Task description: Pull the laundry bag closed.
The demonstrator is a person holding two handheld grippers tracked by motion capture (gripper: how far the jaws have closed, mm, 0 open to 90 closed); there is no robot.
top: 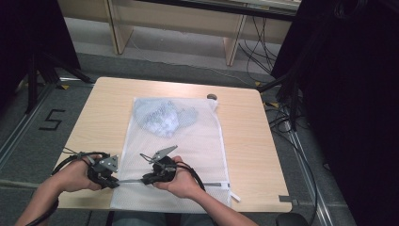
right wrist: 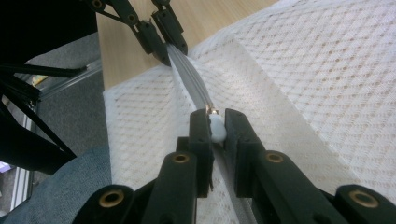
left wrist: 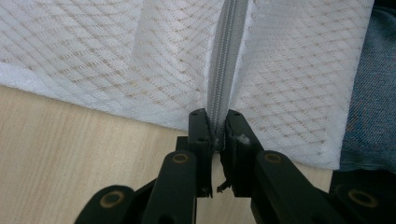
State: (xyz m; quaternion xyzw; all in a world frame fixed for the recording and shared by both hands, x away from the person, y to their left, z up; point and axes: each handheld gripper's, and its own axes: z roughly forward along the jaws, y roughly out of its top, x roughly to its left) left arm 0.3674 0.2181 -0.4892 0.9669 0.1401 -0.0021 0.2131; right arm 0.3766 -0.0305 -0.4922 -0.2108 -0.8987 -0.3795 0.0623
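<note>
Two grippers work the table's near edge: left gripper [top: 109, 179] clamps the grey zipper [left wrist: 223, 70] end, right gripper [top: 149, 178] pinches the white slider [right wrist: 216, 129]. One mesh bag [top: 197, 141] lies mid-table [top: 249, 141], wood bare either side.

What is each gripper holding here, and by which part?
The left gripper pinches the end of the grey zipper of the white mesh laundry bag. The right gripper pinches the zipper's white pull tab.
</note>
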